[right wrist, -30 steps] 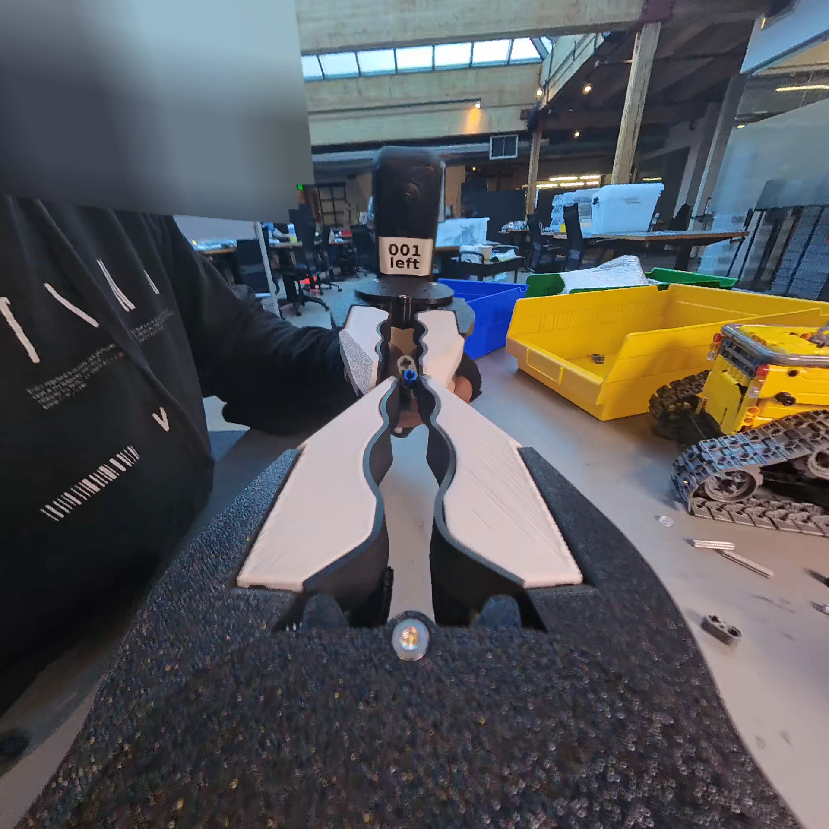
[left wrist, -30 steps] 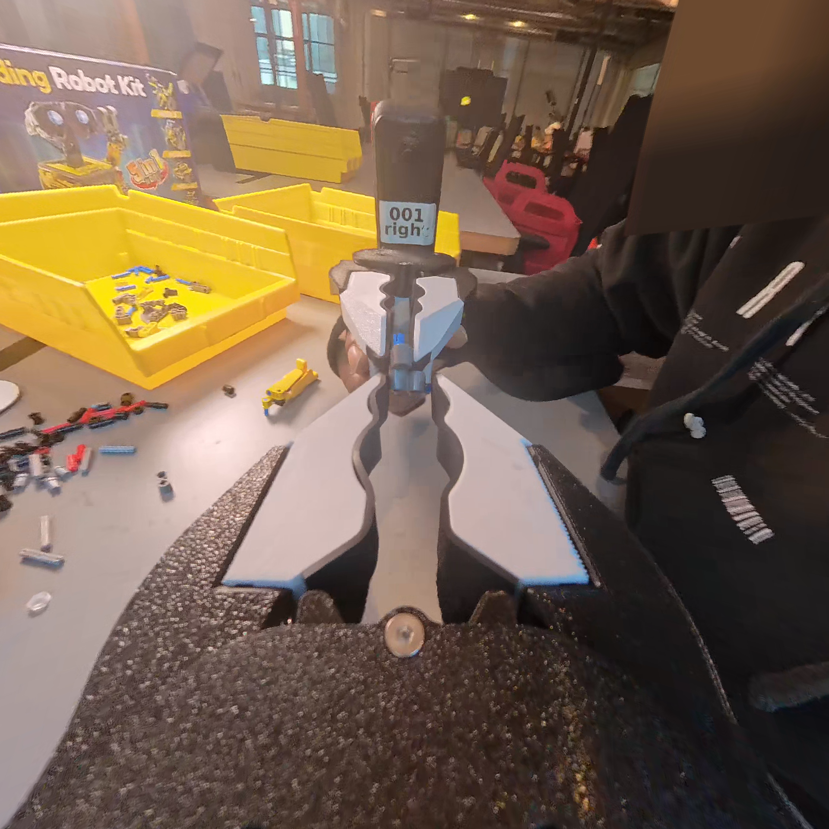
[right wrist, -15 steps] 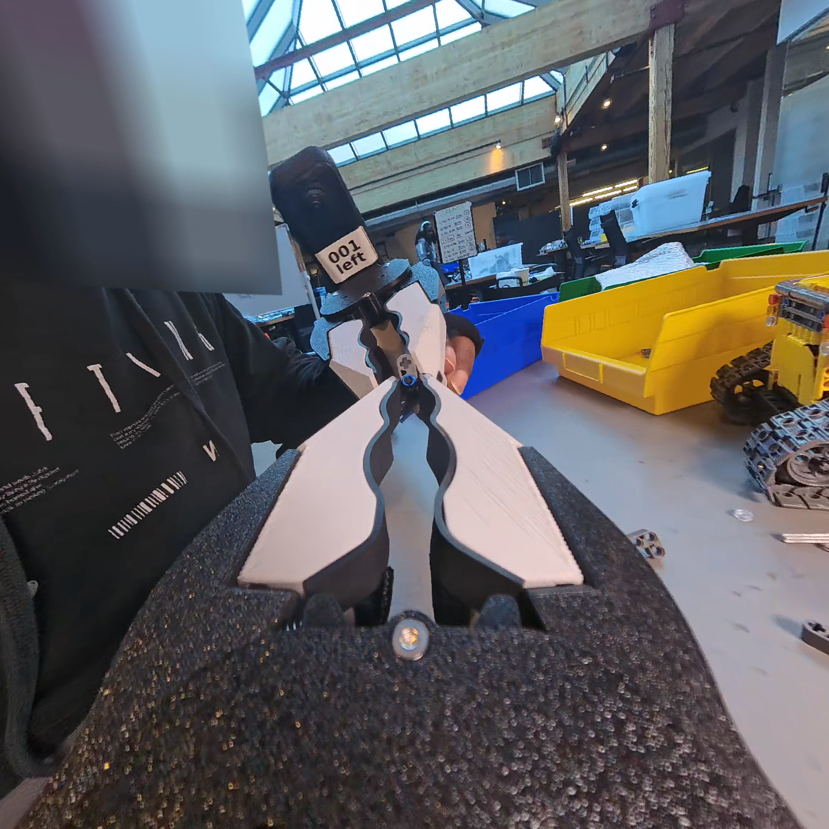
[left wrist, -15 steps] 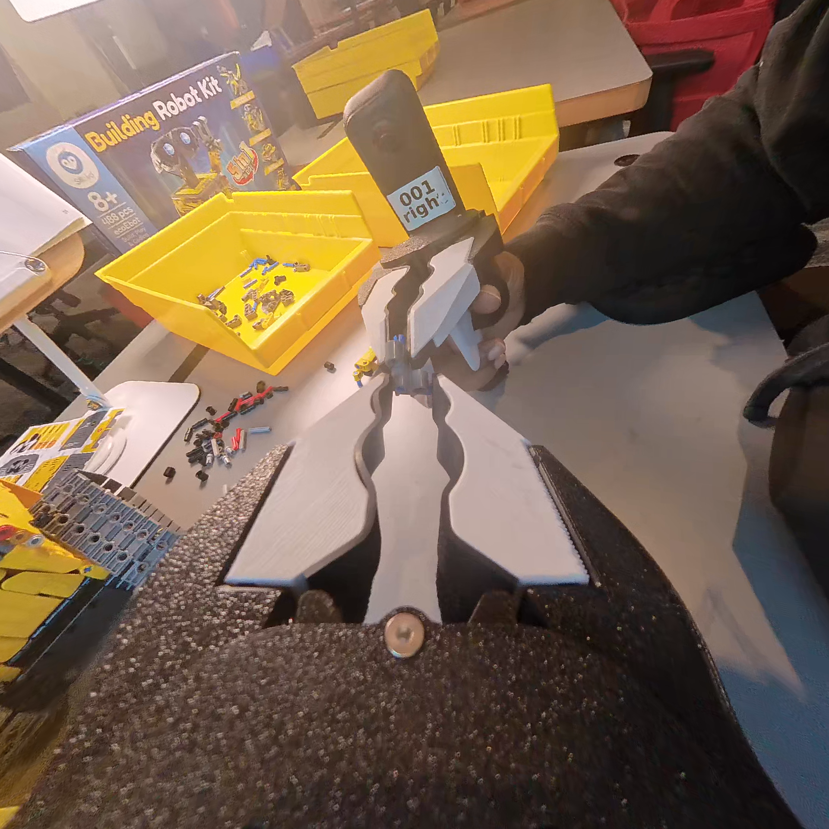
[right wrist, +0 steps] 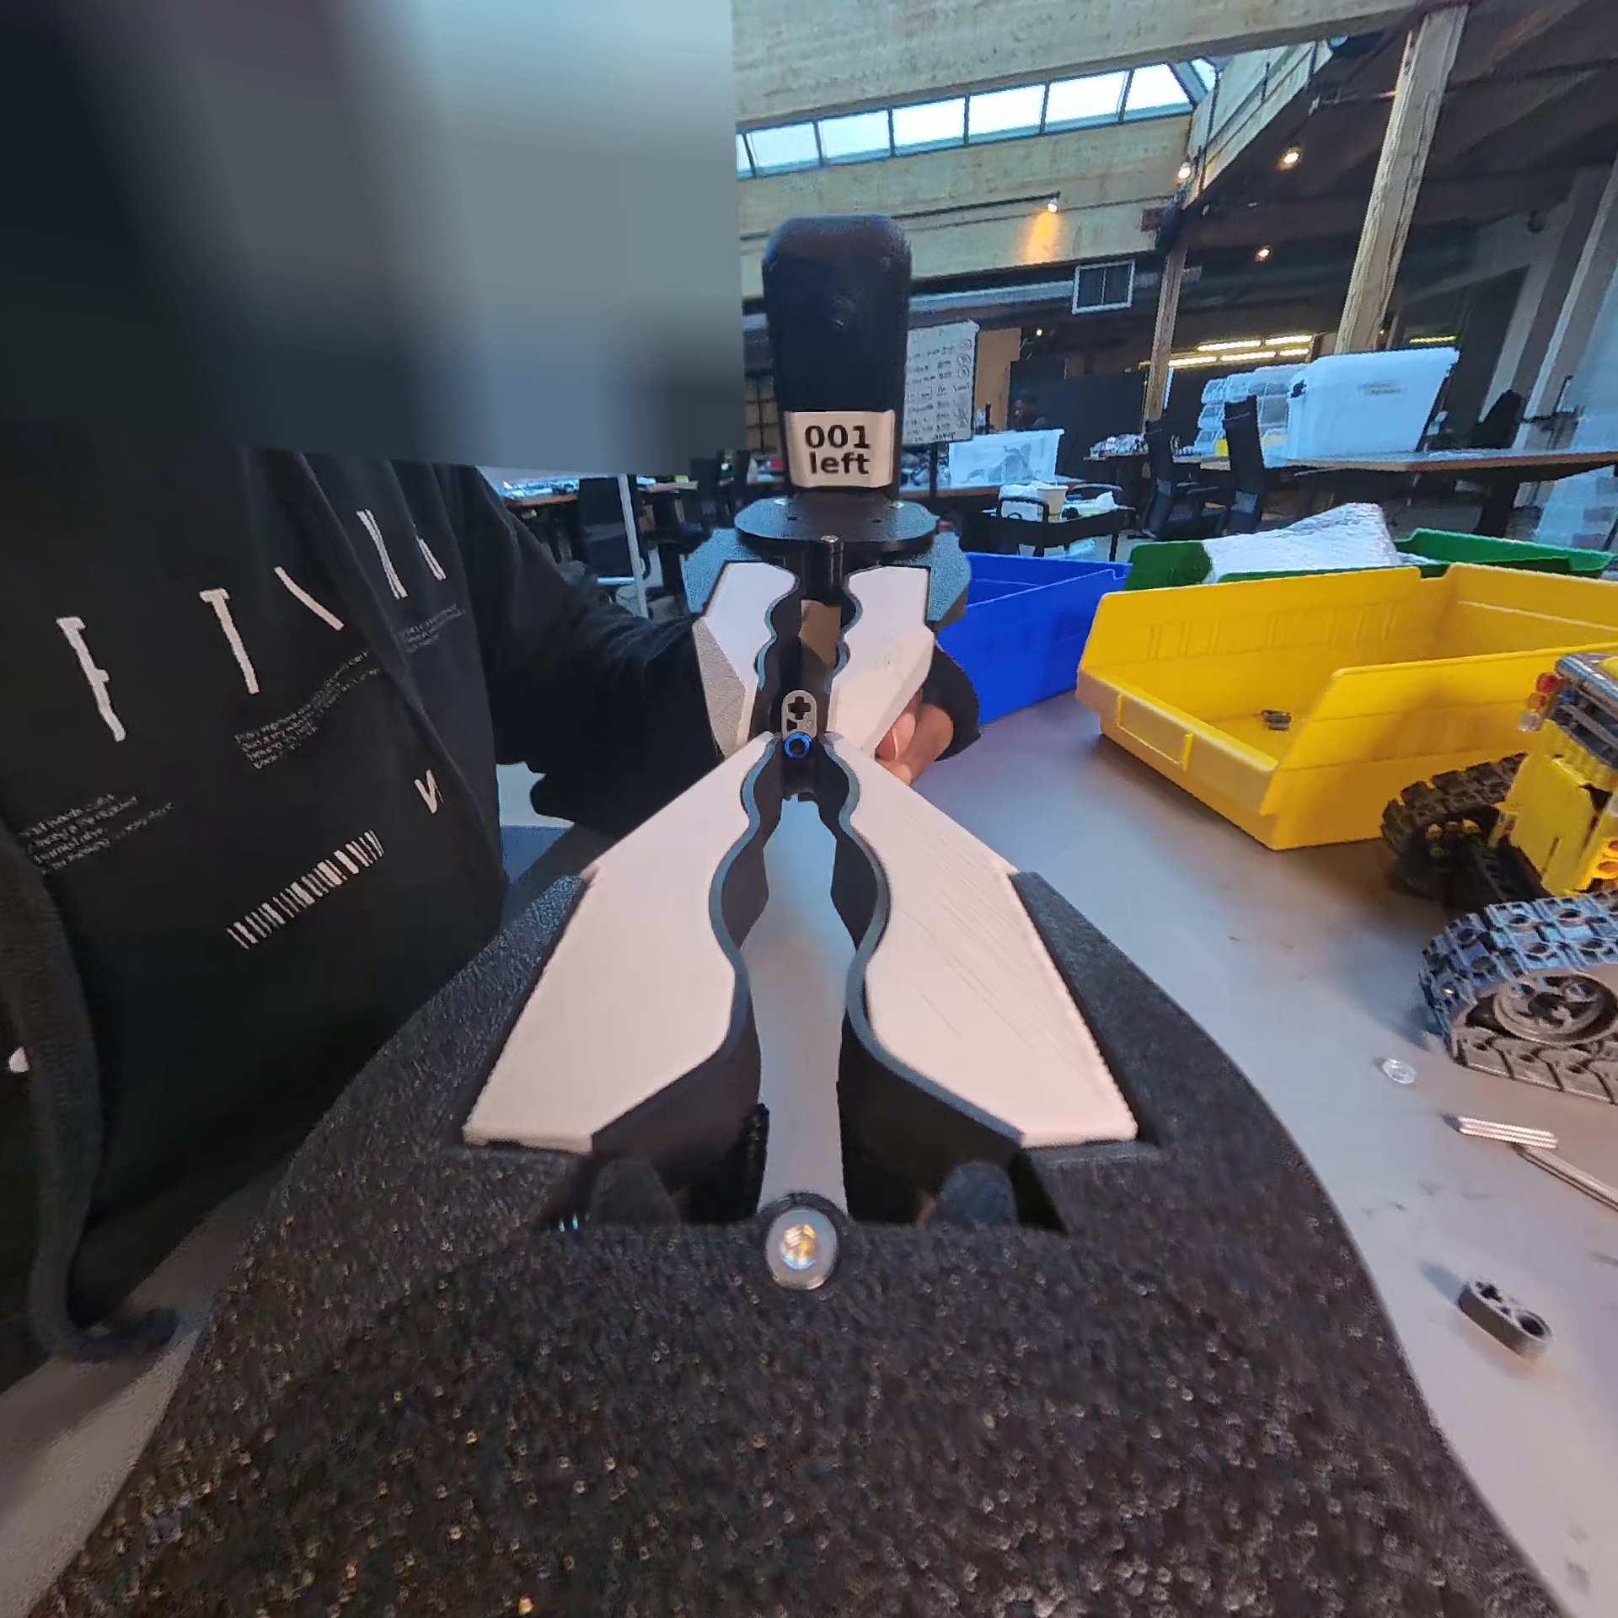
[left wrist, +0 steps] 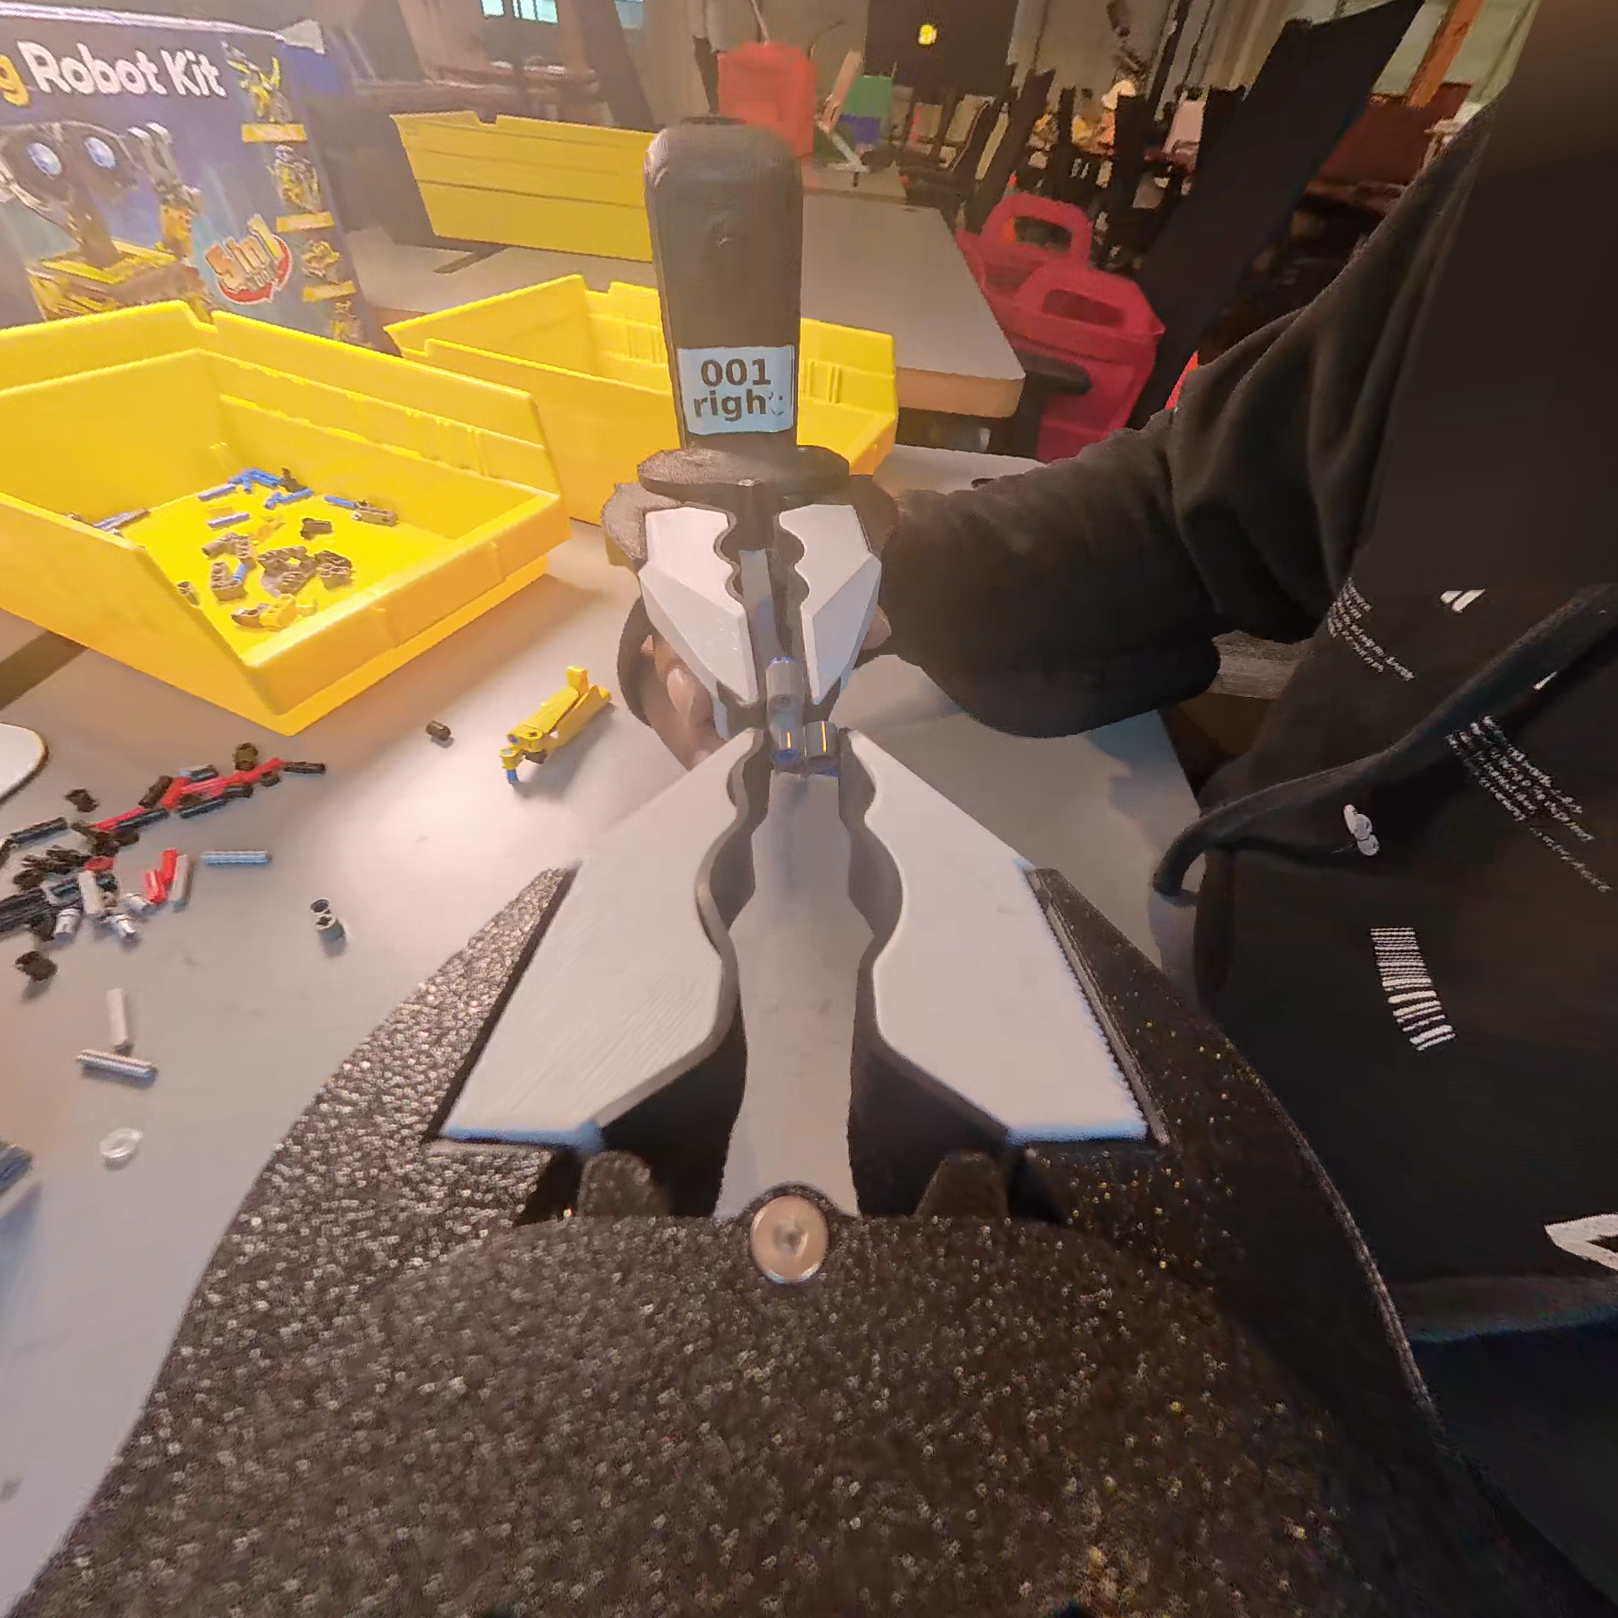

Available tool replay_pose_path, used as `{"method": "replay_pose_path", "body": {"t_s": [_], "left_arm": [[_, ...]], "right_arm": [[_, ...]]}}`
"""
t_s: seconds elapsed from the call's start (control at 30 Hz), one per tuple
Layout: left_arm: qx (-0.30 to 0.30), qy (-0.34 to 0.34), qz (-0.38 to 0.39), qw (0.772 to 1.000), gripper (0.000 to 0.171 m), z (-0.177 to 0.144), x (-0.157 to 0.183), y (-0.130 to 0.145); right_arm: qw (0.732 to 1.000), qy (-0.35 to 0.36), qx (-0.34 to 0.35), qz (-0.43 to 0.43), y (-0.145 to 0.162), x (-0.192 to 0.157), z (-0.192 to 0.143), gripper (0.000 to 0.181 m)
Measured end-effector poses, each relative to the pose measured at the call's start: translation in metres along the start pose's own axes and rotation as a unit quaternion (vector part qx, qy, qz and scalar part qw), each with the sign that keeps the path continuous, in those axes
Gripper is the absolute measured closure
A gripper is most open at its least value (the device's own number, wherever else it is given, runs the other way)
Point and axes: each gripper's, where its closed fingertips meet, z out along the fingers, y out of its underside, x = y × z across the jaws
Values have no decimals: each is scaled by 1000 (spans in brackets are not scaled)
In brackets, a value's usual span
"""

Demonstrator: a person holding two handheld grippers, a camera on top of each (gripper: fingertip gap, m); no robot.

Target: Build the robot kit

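We held both grippers tip to tip above the grey table (left wrist: 420, 875). Left gripper (left wrist: 798, 760) pinched a small grey connector (left wrist: 805, 744); right gripper (right wrist: 798, 760) was nearly closed on its blue pin (right wrist: 796, 746). We judged alignment should stay square, pressure light.

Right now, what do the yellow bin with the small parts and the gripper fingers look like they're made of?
Yellow bin: looks like moulded plastic, smooth and slightly glossy, with ribbed walls. Left gripper fingers: probably 3D-printed plastic, matte pale grey, with fine layer lines, edged in a black lining, perhaps rubber. The black housing looks pebbled, probably textured plastic.
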Motion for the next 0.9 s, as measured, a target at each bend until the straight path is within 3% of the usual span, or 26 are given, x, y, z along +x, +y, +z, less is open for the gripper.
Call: {"method": "replay_pose_path", "body": {"t_s": [0.27,0.5,0.6,0.7,0.8,0.9], "left_arm": [[26,71,-42,996,157,1,4,15],[-55,22,13,998,156,8,-15,51],[-59,28,34,997,156,11,-12,56],[-9,34,63,997,157,10,-9,46],[100,15,120,988,157,-3,-8,17],[168,23,108,979,157,-18,-6,-6]], "right_arm": [[996,18,-74,-36,18,0,2,174],[970,75,-224,-60,52,16,-2,174],[962,73,-251,-78,56,12,-3,174],[965,77,-233,-88,44,8,-2,173],[984,71,-152,-65,6,1,-5,144],[987,78,-110,-87,-17,-2,-16,140]]}}
